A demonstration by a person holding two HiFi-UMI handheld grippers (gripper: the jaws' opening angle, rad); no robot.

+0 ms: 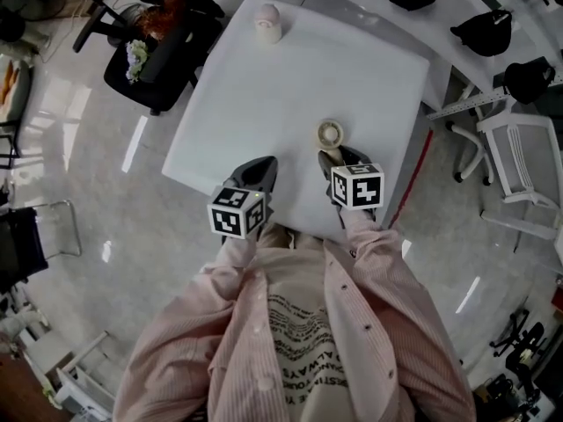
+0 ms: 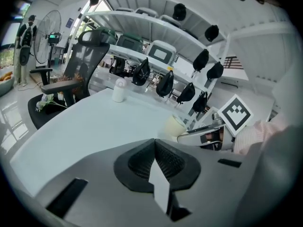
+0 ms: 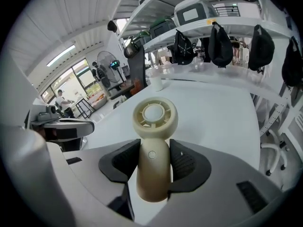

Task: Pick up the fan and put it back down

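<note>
A white square table (image 1: 290,86) stands on a glossy grey floor (image 1: 79,130), a black office chair (image 1: 167,86) just beside it and long white shelves (image 3: 222,27) behind.

White table (image 1: 264,121); small whitish object (image 1: 267,22) upright (far edge).

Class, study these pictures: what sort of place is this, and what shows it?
Probably an office-like lab or workroom: a white table with a black office chair beside it, and long white shelves hung with black bags.
</note>
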